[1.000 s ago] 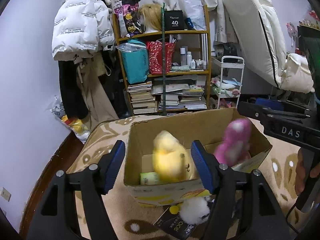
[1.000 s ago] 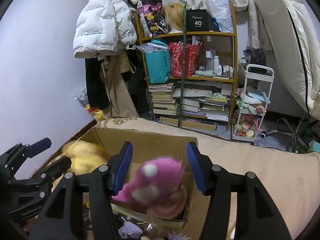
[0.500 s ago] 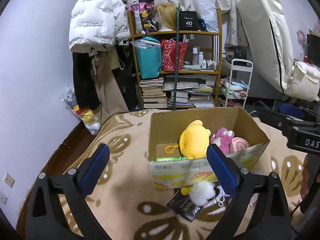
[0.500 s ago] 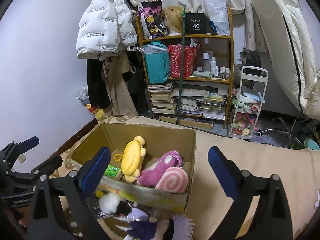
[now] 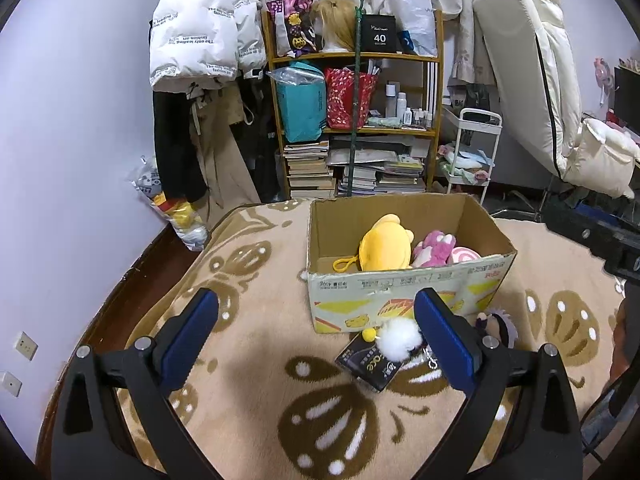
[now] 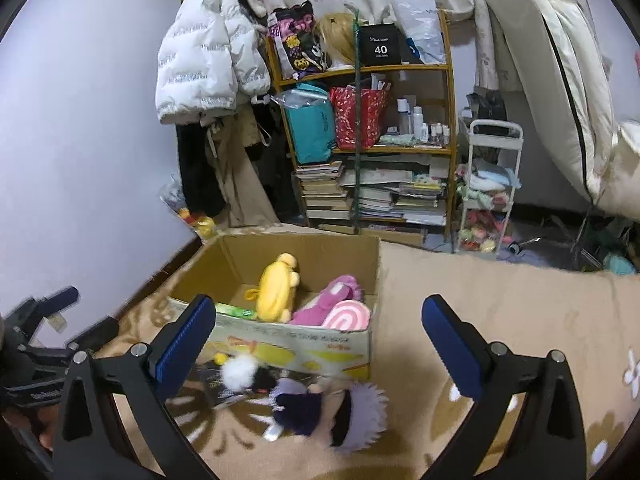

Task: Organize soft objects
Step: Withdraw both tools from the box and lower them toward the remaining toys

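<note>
Both toys lie in the cardboard box (image 5: 404,280), which looks like the point of the arrangement: the yellow plush (image 5: 385,249) sits toward the middle with its loop hanging to one side, and the pink plush (image 5: 434,249) leans beside it against a pink-and-white swirl cushion (image 5: 464,256), so the soft things are gathered in one open container. The left tongs (image 5: 316,334) stand wide apart with nothing between the pads, and the right tongs (image 6: 316,344) are likewise spread wide and empty; earlier frames being given, both sets of jaws have just been opening, and no thing lies between them now. I judge that two drops are done and the hands are free for the next pick. What is left sits just outside the box, at its near wall: a white pompom (image 5: 398,338) on a black packet (image 5: 370,366), and a purple spiky-haired doll (image 6: 320,408) lying on its side. These are probably next, the doll being nearest the right tongs. Everything rests on a tan blanket with brown flower shapes (image 5: 248,360), soft and a little rumpled, so the box may shift if nudged. Behind are a crowded wooden bookshelf (image 5: 356,128), a white puffer jacket (image 5: 200,36) hung on the lilac wall, a small white trolley (image 5: 474,152) and a cream upright mattress (image 5: 528,80).
</note>
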A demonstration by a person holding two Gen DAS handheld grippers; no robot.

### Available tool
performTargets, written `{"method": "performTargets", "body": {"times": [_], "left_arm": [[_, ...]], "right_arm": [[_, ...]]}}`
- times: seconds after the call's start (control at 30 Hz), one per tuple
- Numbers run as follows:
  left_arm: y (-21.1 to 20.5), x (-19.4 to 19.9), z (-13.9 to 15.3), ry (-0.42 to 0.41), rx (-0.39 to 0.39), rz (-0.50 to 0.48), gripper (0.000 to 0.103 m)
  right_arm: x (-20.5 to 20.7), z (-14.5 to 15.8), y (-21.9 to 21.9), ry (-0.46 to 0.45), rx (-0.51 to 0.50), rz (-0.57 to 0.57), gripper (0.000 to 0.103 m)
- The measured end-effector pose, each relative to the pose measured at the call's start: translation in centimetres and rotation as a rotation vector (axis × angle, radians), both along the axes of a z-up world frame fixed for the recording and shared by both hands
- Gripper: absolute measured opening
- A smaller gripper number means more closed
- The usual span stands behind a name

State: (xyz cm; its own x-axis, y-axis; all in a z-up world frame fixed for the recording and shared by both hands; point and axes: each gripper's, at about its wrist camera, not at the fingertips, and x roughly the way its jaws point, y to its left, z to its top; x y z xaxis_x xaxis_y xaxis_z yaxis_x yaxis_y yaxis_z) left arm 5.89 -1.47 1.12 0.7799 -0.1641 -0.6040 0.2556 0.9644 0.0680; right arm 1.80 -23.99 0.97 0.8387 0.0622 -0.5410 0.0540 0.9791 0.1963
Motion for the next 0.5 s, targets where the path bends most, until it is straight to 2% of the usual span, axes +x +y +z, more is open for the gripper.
{"method": "performTargets", "body": {"times": [0.23,0.5], "left_arm": [[0.5,-1.5,-1.1,0.049,0.031,0.007,0.097],[0.6,-1.4,-2.3,0.087,0.05,0.013,0.097]], "right_arm": [[-1.4,-0.1,-0.6,0.006,0.015,-0.035,0.103],[-1.1,-1.6,-0.6,0.072,0.014,-0.023,0.103]]}}
